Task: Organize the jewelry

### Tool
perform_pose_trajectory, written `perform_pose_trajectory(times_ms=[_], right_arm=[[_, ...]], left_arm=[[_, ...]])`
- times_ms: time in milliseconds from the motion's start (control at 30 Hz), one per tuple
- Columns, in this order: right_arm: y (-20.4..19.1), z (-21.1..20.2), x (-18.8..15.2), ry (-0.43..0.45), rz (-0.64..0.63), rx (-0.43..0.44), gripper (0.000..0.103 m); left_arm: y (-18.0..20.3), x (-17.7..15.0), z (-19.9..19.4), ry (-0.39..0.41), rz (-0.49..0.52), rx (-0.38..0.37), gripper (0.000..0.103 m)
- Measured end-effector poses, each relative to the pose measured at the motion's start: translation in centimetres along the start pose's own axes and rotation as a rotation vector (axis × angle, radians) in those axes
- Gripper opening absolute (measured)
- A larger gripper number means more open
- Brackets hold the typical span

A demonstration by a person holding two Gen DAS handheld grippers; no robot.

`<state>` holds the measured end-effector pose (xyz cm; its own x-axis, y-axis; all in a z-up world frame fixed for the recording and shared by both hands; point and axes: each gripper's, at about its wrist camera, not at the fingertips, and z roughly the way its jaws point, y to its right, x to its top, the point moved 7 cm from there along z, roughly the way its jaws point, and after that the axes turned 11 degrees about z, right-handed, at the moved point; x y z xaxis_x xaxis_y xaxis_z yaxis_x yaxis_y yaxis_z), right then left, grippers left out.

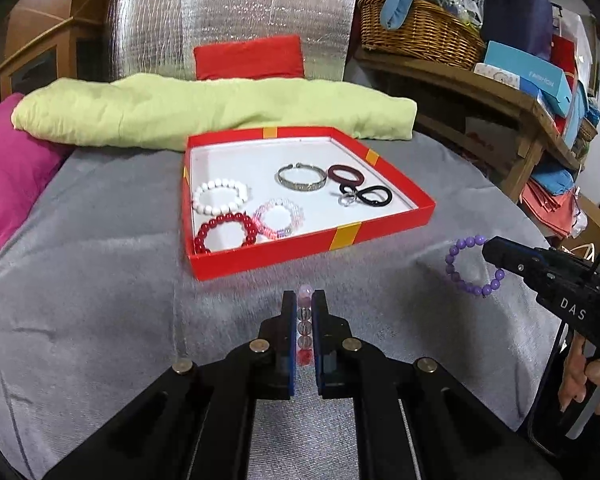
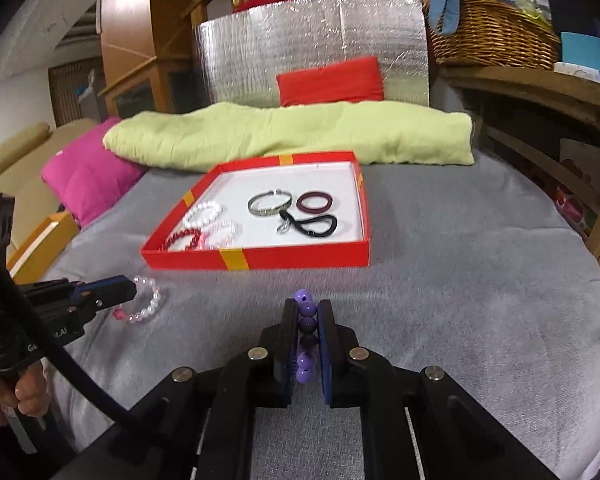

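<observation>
A: What's hard to make out?

B: In the right wrist view the near wall of the red box hides part of the white, red and pink bead bracelets inside. The pale bracelet in the left gripper shows only as a column of beads between the pads; the rest of its loop is hidden there. The hands on both handles are cut off at the frame edges.

A: And the surroundings?

B: A grey cloth covers the surface. Beyond the box lie a green blanket, a pink cushion and a red one against silver foil. A wicker basket sits on a wooden shelf off to the right.

A: The grippers?

B: Both are clamped on bracelets. The right gripper pinches the purple bracelet, its loop hanging beside the jaws in the left wrist view. The box lies ahead of both, left of the right gripper's line.
</observation>
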<state>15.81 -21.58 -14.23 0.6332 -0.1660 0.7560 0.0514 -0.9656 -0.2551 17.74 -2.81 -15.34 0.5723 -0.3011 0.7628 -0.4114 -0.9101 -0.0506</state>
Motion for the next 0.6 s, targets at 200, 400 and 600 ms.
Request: perform_pose_trajectory(times_ms=[200,400,600], right_arm=[[-0.2,-0.5,0.3,0.015,0.011,0.014,0.01],[-0.6,-0.6,0.3,0.012,0.01,0.025,0.01],[-1.5,-0.4,0.3,0.007,0.005,0.048,0.01]], left_arm=[[-0.3,0.1,-0.4,-0.003,-0.003,0.03,0.007],[-1.1,-0.1,-0.3,-0.018,-0.019,0.07,0.007],[-1.9,-0.3,-0.3,-0.038,-0.028,0.103,0.007]])
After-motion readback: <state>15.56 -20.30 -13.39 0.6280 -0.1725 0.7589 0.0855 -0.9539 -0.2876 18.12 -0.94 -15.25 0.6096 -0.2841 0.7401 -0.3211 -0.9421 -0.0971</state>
